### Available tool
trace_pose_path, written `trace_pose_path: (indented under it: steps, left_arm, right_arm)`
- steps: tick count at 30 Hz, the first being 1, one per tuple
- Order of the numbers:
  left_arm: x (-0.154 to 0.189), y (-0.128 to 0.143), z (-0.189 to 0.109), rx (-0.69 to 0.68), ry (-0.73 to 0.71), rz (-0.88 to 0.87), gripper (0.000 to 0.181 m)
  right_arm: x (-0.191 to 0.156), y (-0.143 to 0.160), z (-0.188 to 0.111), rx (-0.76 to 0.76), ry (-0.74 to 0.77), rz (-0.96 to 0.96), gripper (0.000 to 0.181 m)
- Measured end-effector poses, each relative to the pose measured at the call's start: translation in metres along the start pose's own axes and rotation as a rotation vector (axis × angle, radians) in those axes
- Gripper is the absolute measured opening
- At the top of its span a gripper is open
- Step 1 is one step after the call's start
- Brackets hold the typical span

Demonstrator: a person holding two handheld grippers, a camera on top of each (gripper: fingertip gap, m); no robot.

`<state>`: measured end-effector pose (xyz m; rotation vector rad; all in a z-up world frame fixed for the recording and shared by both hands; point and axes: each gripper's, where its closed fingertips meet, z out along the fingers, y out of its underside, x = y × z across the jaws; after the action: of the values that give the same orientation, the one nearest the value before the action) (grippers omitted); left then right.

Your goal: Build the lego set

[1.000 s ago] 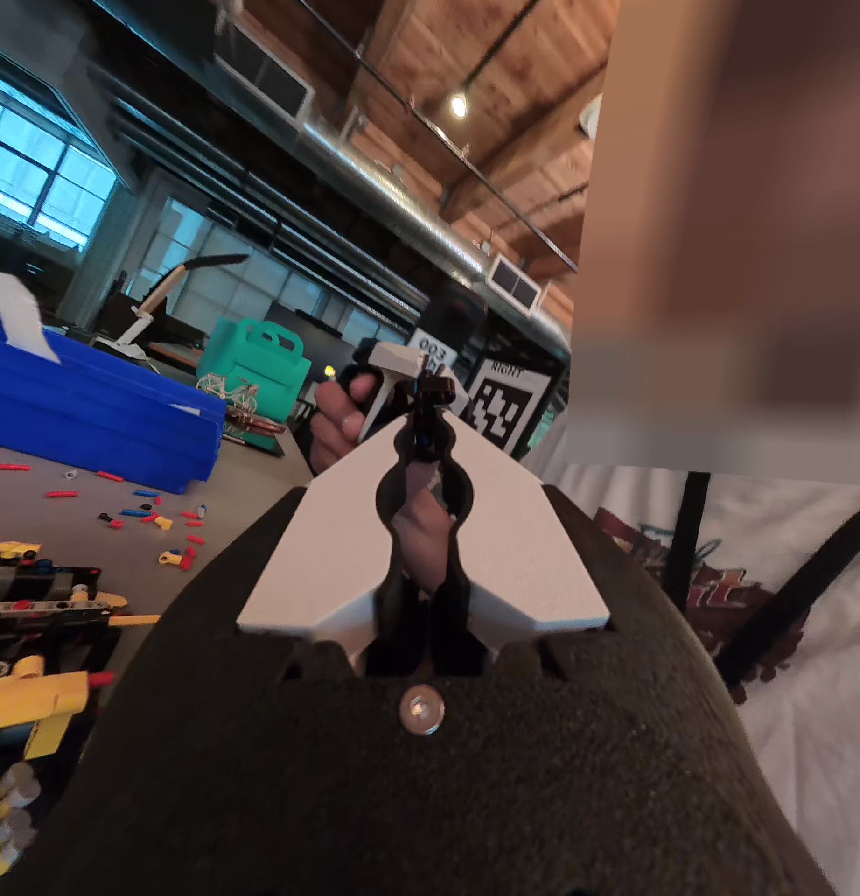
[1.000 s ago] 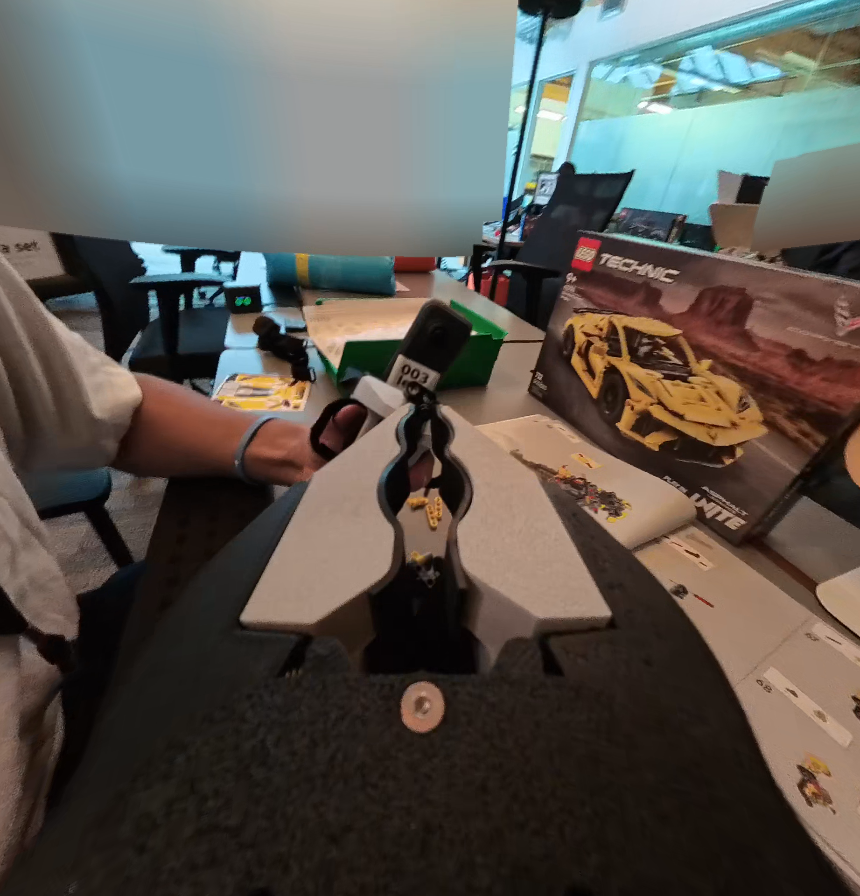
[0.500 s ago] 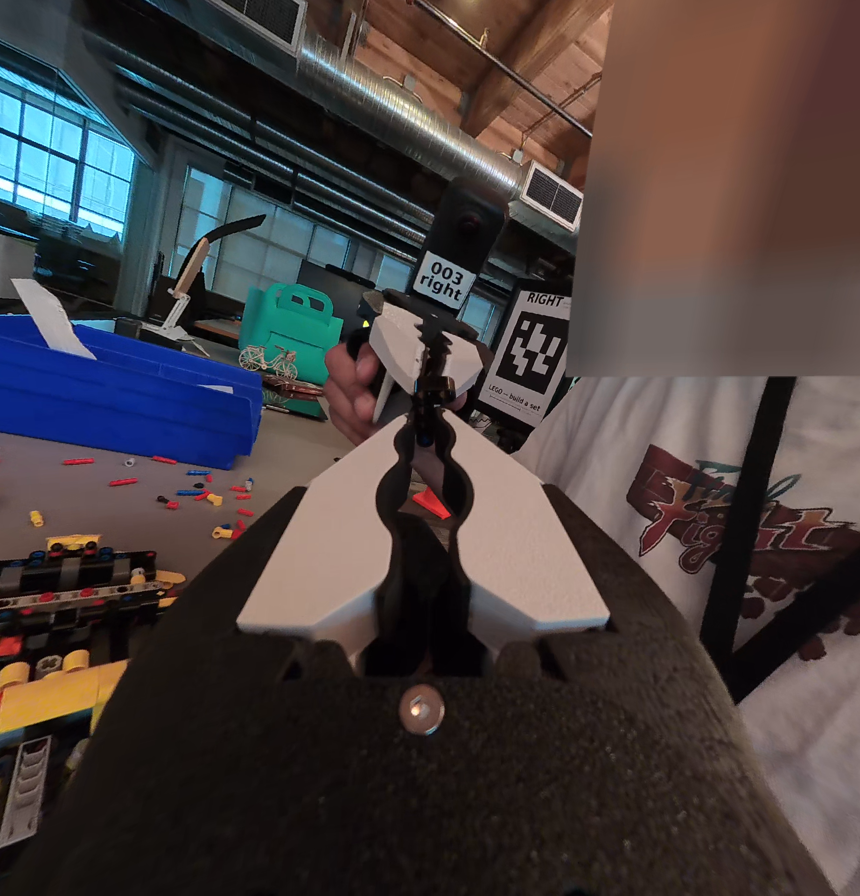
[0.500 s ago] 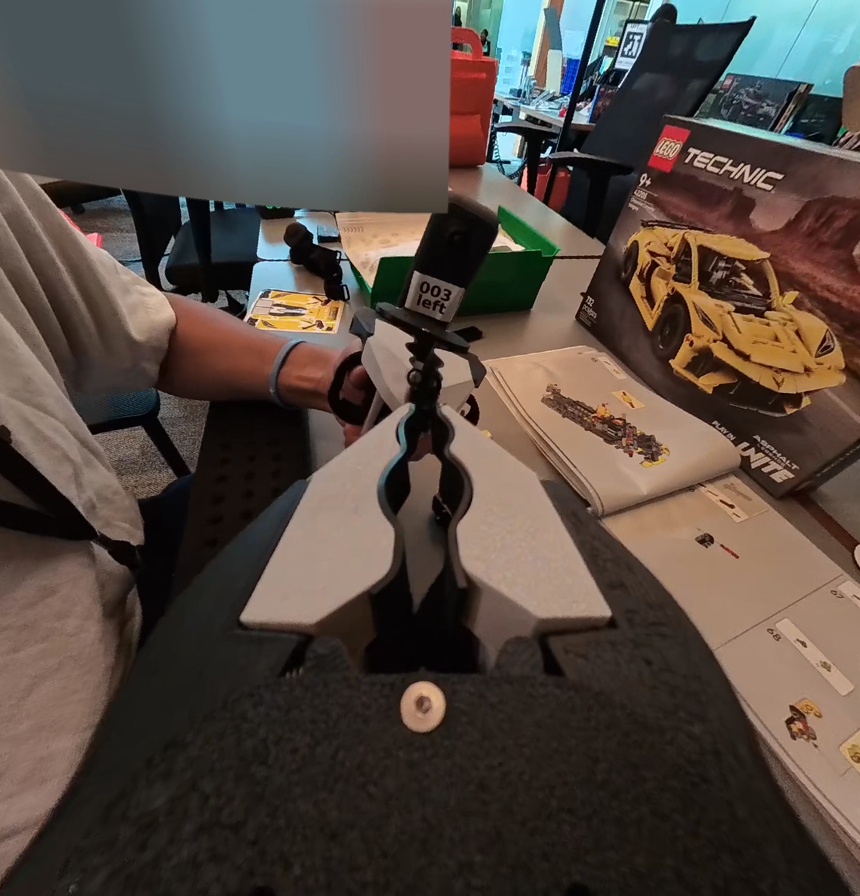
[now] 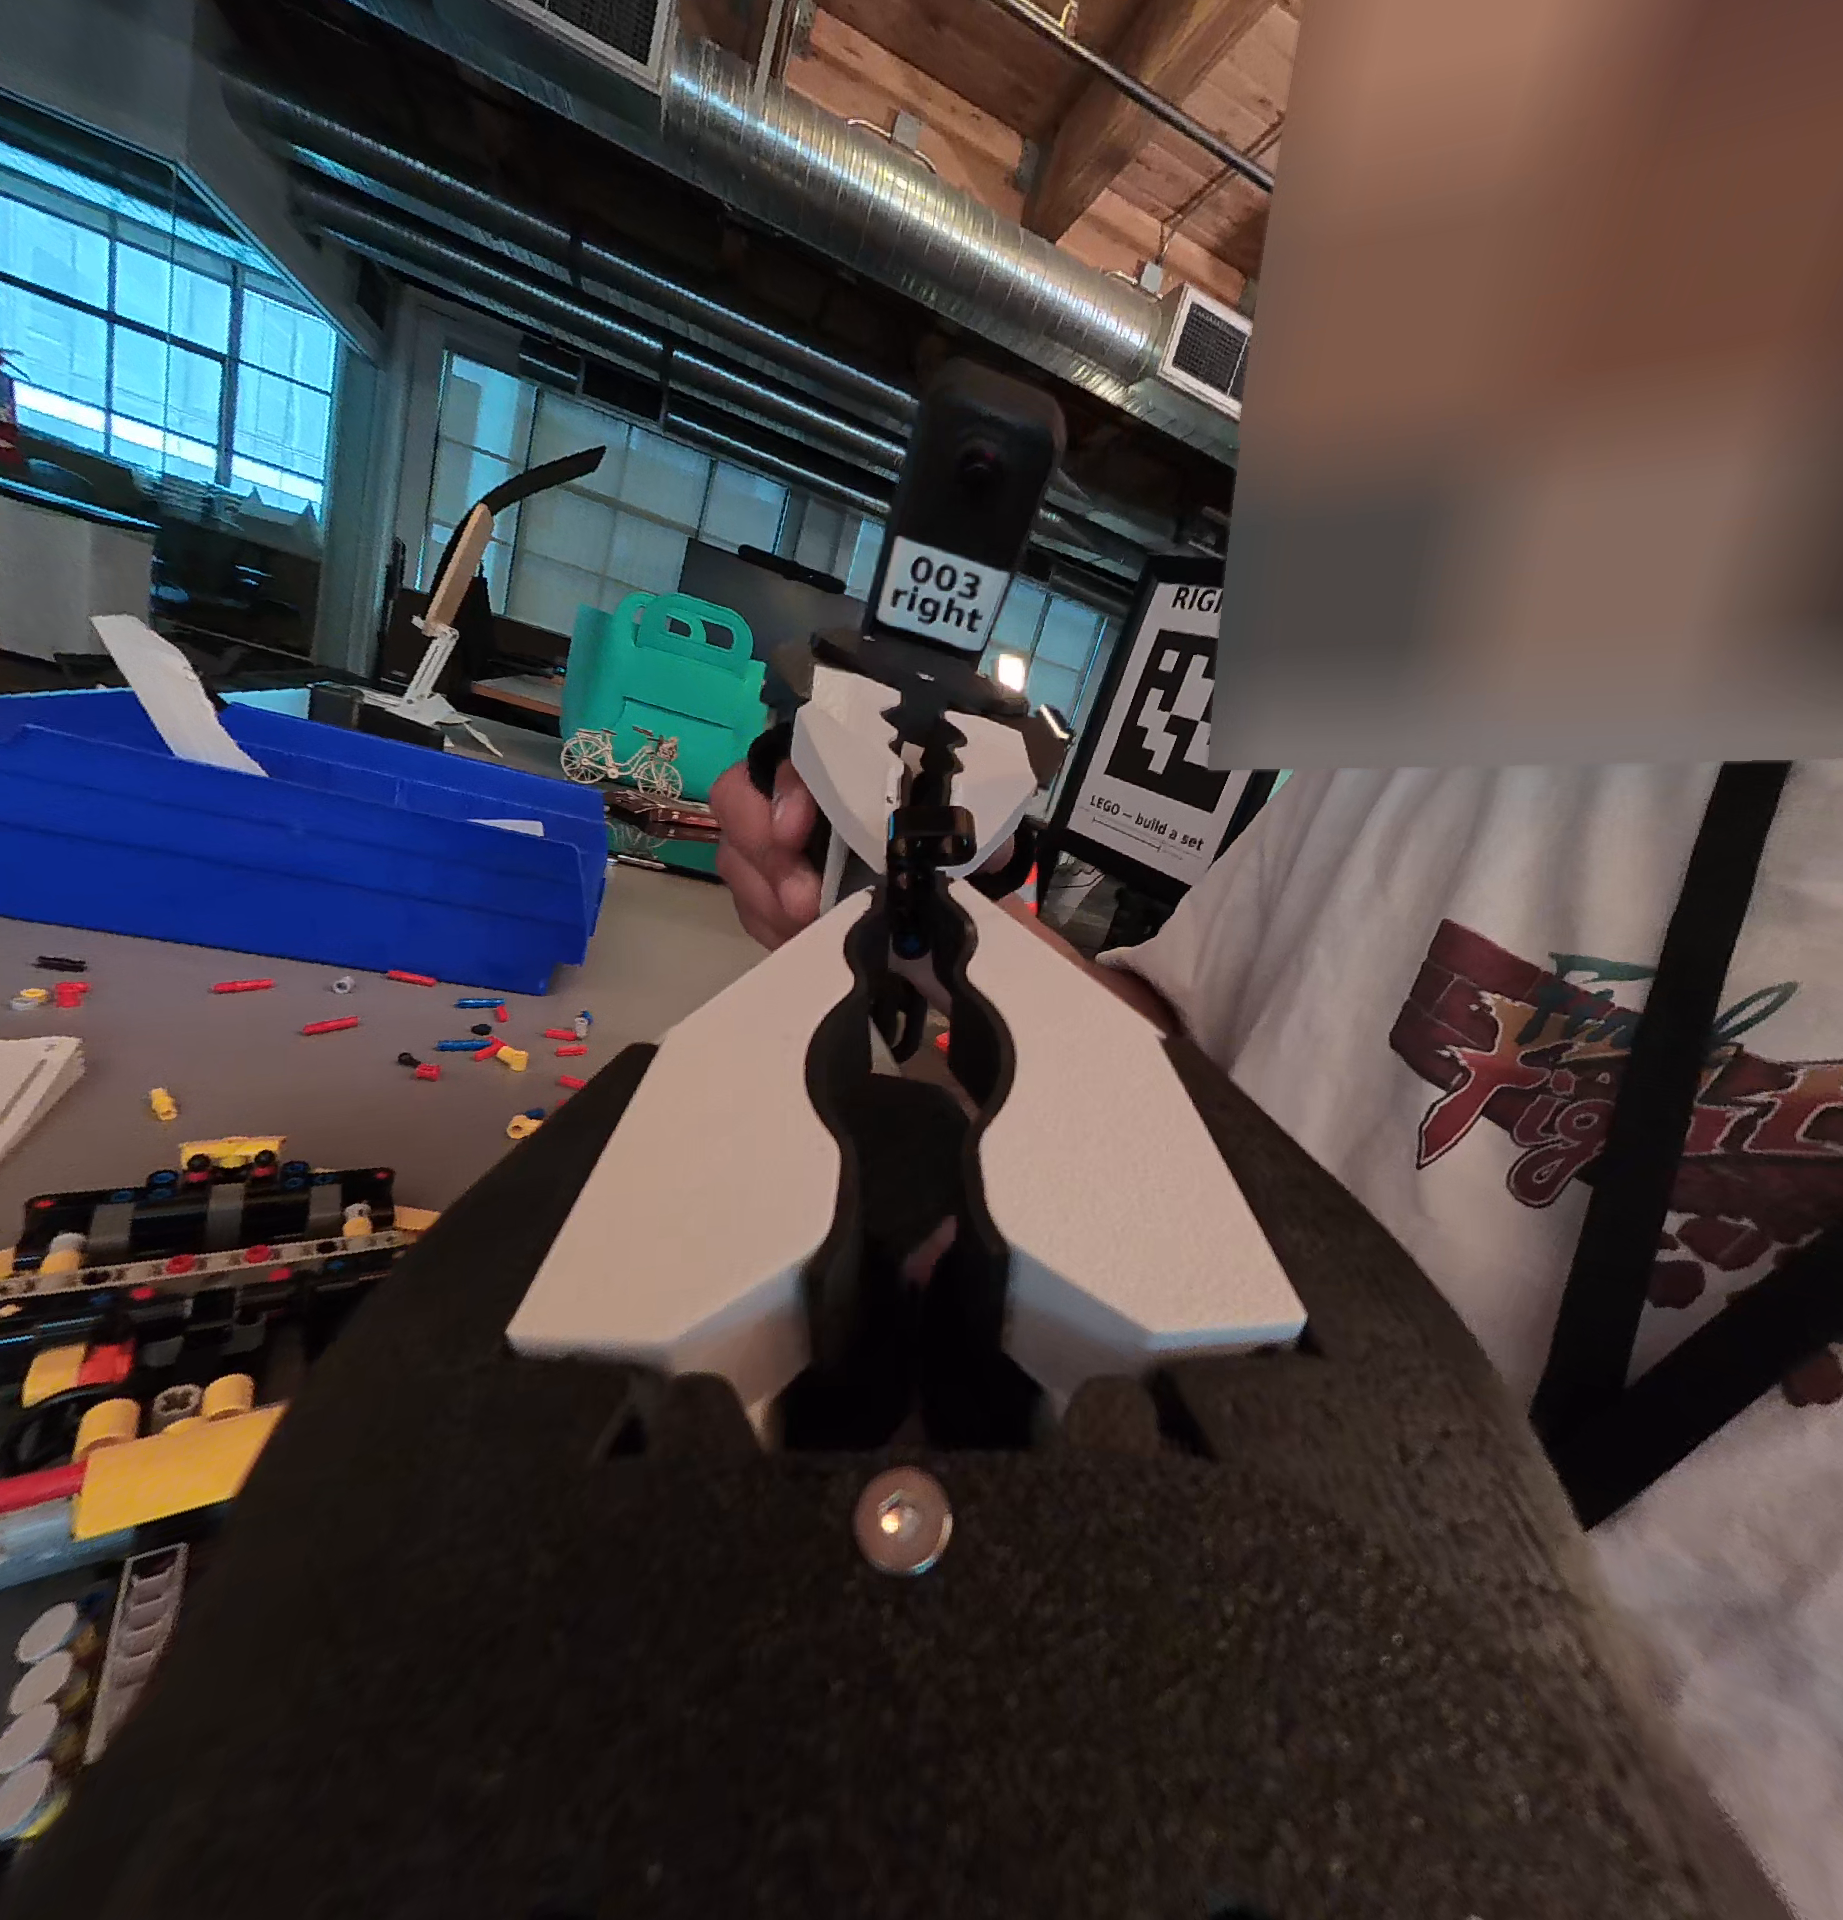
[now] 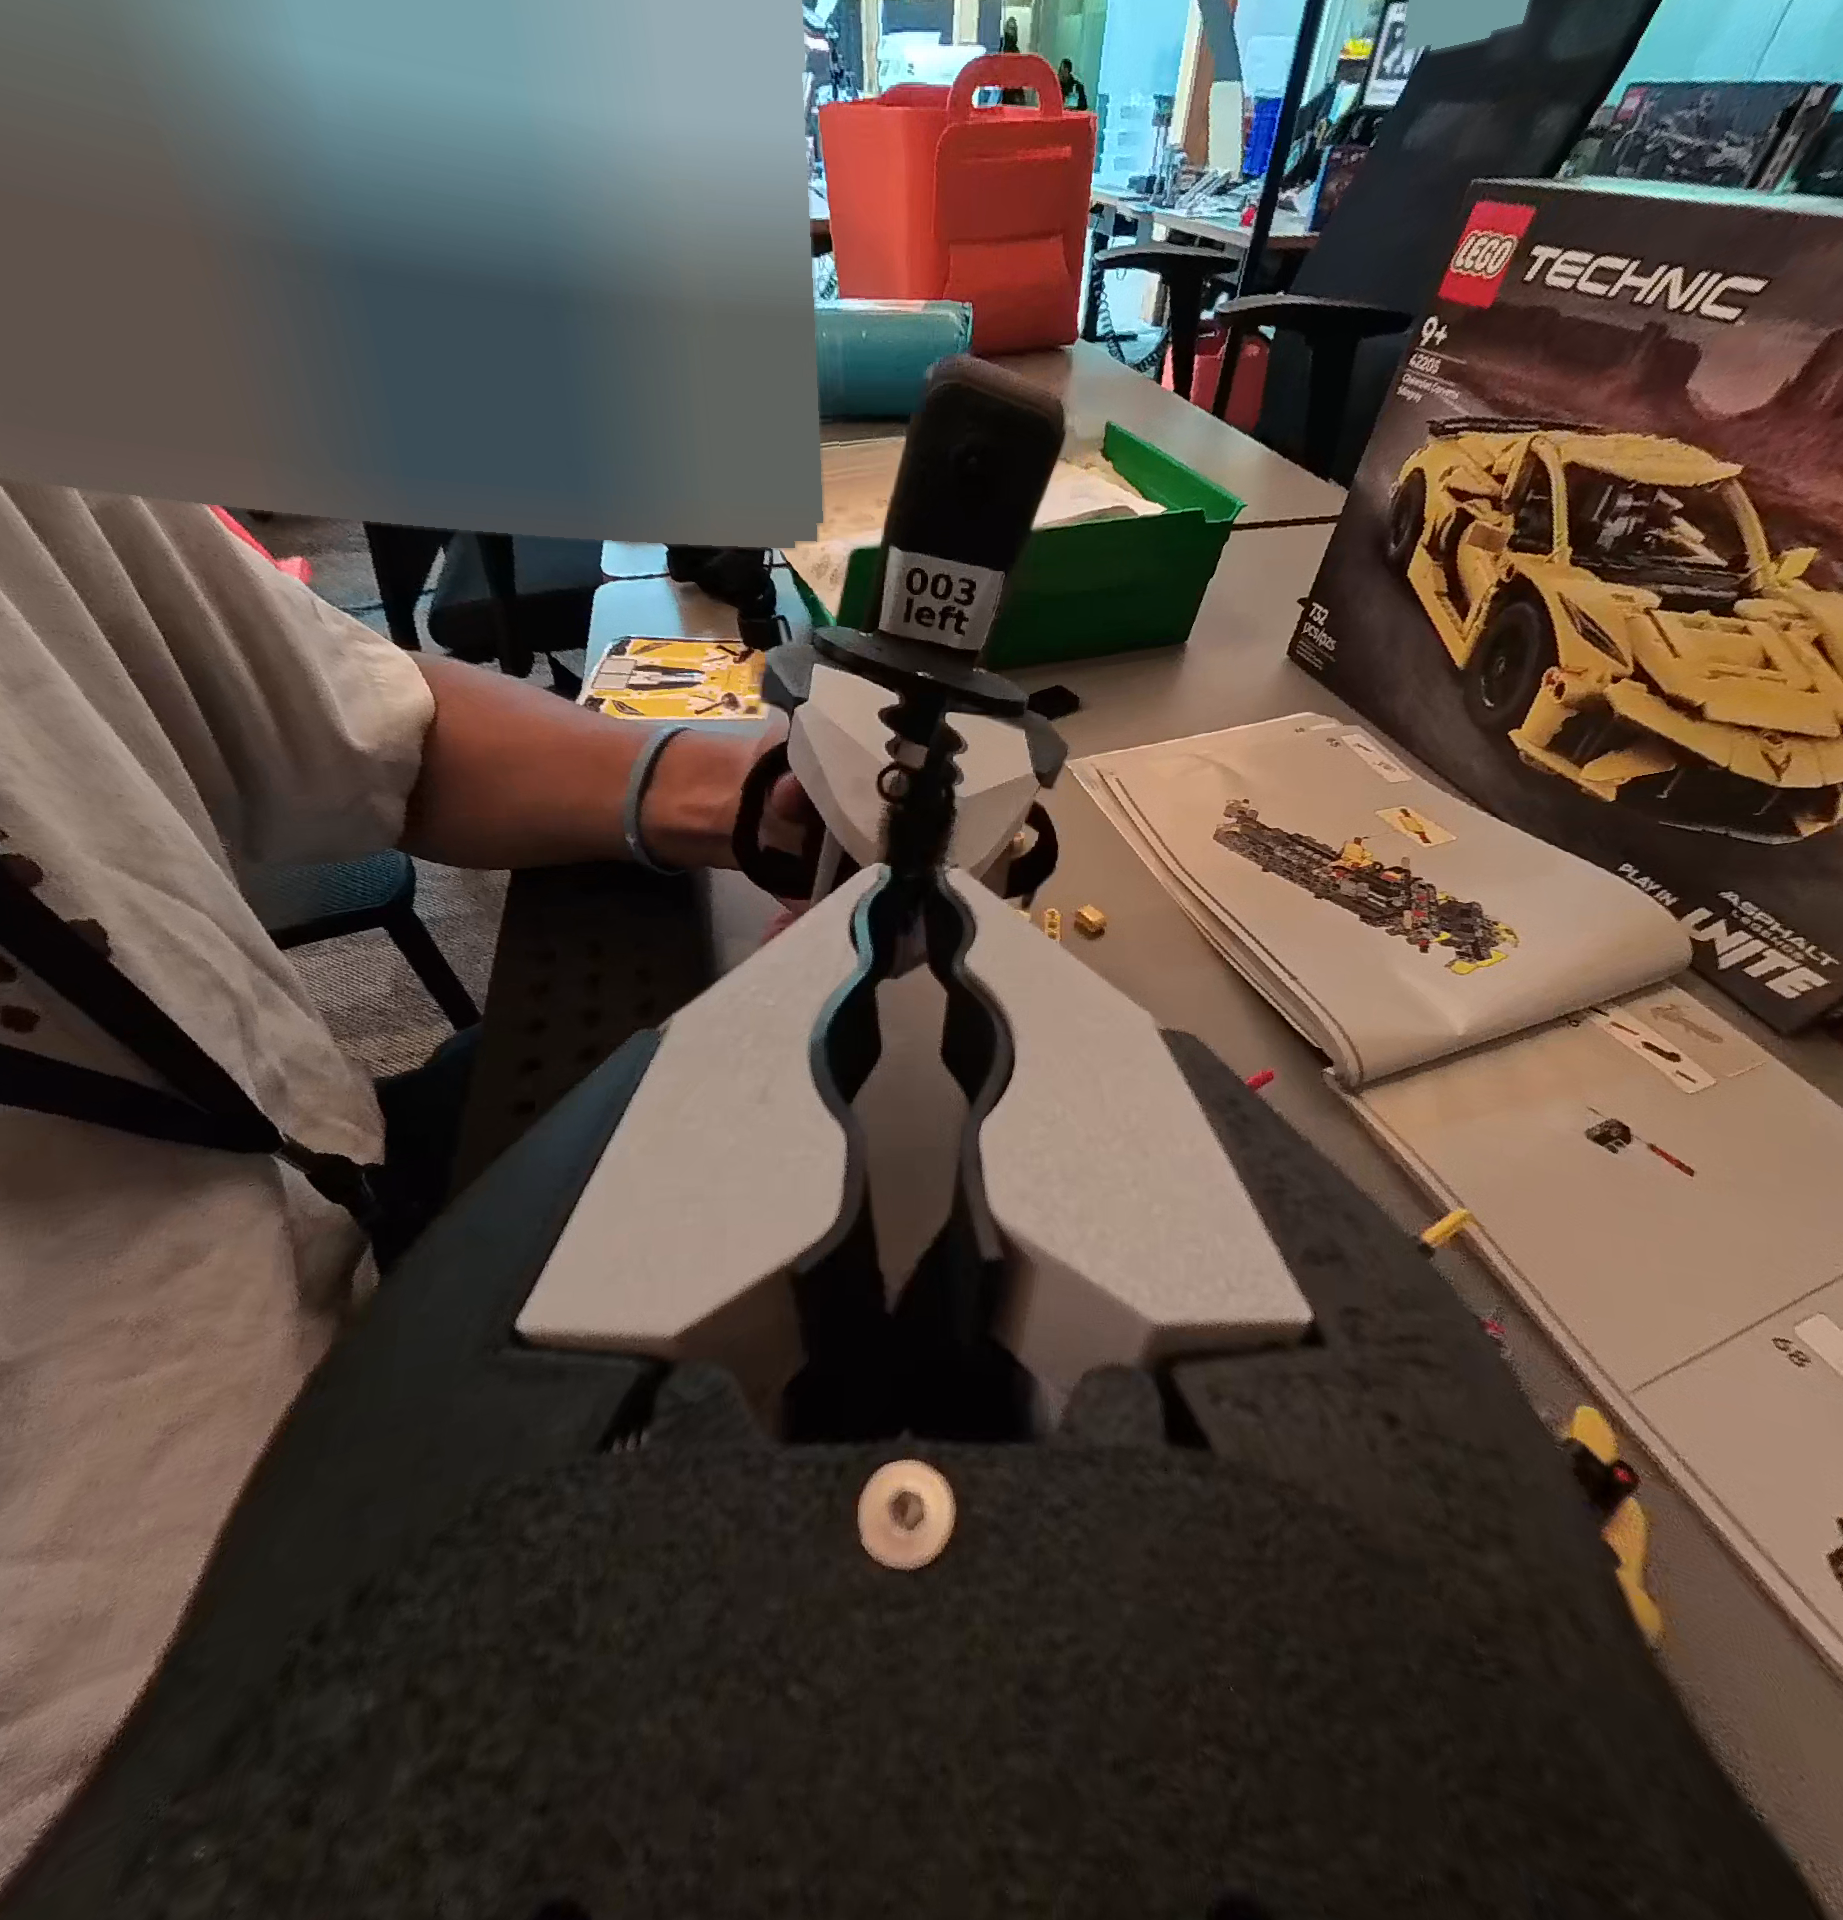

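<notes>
The left gripper (image 5: 909,914) and the right gripper (image 6: 904,894) met tip to tip in the air above the table (image 5: 273,1081), each with its jaws pressed on a small black lego piece (image 5: 919,831) held between them; which pair truly gripped it was hard to tell. Below to the left lay the half-built black and yellow lego model (image 5: 158,1309), with loose red, blue and yellow pins (image 5: 481,1044) scattered towards a blue bin (image 5: 273,842). On the other side lay an open instruction booklet (image 6: 1395,904), the set's box (image 6: 1623,582) and a green tray (image 6: 1104,582). Windows and a metal duct (image 5: 896,208) stood behind.
</notes>
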<state>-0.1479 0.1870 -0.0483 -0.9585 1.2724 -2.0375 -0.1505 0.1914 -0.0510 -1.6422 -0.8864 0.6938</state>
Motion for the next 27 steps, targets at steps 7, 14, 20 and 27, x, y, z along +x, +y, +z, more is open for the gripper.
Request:
trace_pose_path:
  steps: [7, 14, 20, 27]
  left_arm:
    - [0.002, -0.004, 0.001, 0.073, 0.05, -0.101, 0.007]
    - [0.006, -0.005, 0.001, 0.098, 0.08, -0.118, 0.006]
    - [0.008, 0.004, 0.003, 0.012, 0.061, -0.048, 0.006]
    - [0.01, 0.02, 0.003, -0.111, 0.076, -0.041, 0.006]
  right_arm:
    - [-0.001, -0.002, -0.001, 0.07, 0.063, -0.098, 0.004]
    - [-0.004, -0.004, 0.0, 0.09, 0.07, -0.086, 0.004]
    - [-0.009, 0.004, -0.001, 0.034, 0.023, -0.057, 0.004]
    - [-0.015, 0.02, 0.0, -0.082, 0.021, -0.157, 0.004]
